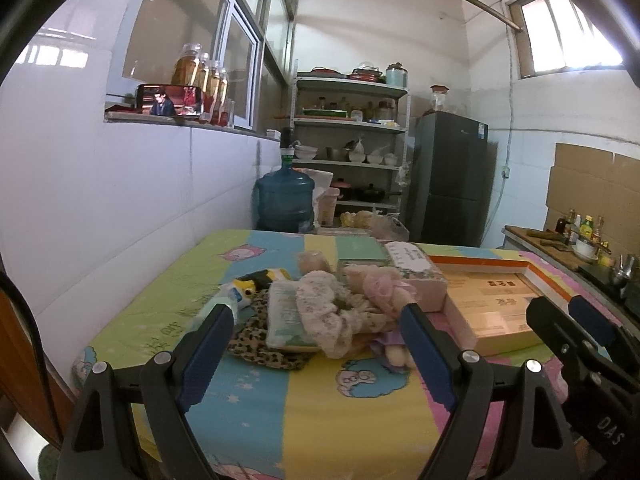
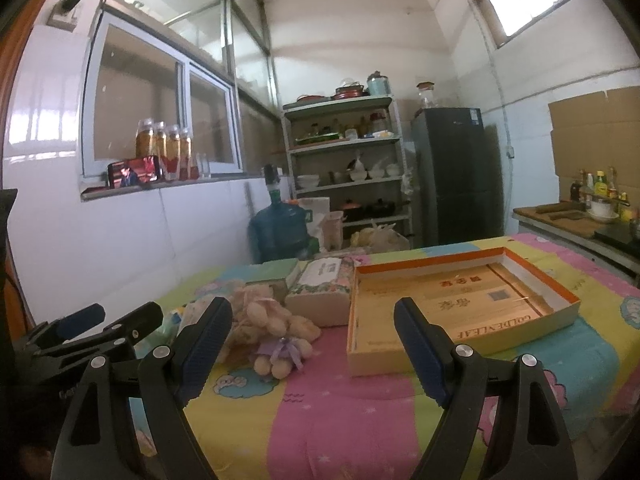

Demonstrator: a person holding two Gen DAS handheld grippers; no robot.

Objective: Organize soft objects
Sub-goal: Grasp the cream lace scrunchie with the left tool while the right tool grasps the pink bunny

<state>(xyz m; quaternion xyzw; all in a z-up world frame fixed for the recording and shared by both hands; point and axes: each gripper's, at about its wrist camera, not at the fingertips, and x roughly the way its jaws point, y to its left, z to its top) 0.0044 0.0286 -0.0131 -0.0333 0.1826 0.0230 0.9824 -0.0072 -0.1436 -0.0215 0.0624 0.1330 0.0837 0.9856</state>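
A heap of soft things lies mid-table on the colourful cloth: a leopard-print cloth, a pack of tissues, a lacy cream fabric and a small plush toy with a purple bow. A floral tissue box stands behind them. To the right lies a shallow orange-rimmed cardboard box, with nothing in it. My left gripper hovers open in front of the heap. My right gripper is open too, between the plush toy and the box. Each gripper shows at the edge of the other's view.
The table sits against a white wall on the left. Behind it stand a blue water jug, a metal shelf with dishes and a dark fridge. A counter with bottles runs along the right.
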